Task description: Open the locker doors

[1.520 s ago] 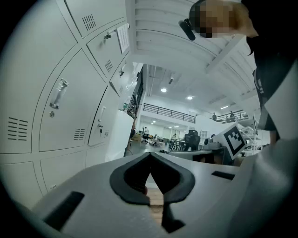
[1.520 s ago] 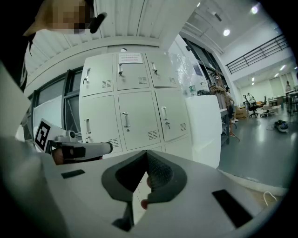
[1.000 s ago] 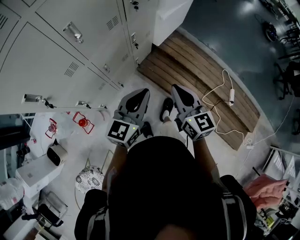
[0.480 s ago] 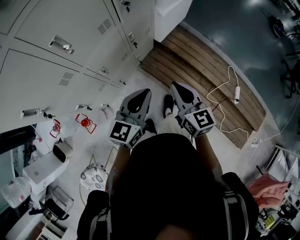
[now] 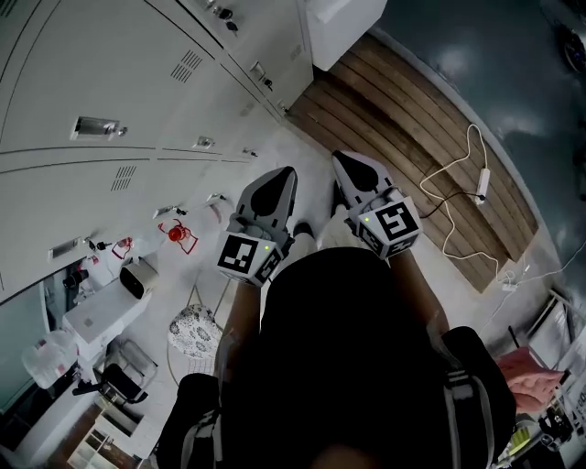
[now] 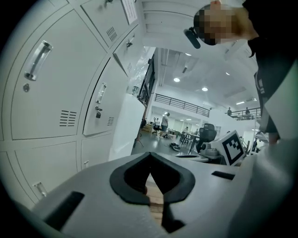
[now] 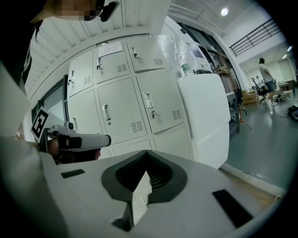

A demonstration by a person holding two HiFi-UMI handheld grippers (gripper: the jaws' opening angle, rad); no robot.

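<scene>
The white locker doors (image 5: 101,73) fill the upper left of the head view, all closed, each with a metal handle (image 5: 96,128). My left gripper (image 5: 273,183) and right gripper (image 5: 348,167) hang side by side over the floor, apart from the lockers, both shut and empty. In the left gripper view the left gripper (image 6: 149,155) has closed locker doors (image 6: 51,79) to its left, with a handle (image 6: 37,60) high up. The right gripper (image 7: 147,153) points toward a bank of closed lockers (image 7: 116,116) further off.
A wooden platform (image 5: 412,137) with a white cable (image 5: 476,183) lies to the right. A white cabinet (image 5: 339,27) stands at the lockers' end. Lower left holds a white box (image 5: 101,316), red items (image 5: 174,235) and a patterned stool (image 5: 194,330). Someone stands far off (image 7: 265,74).
Both grippers have travelled together along the locker front, still side by side with their jaws unchanged. The black shoe seen between them earlier is out of sight.
</scene>
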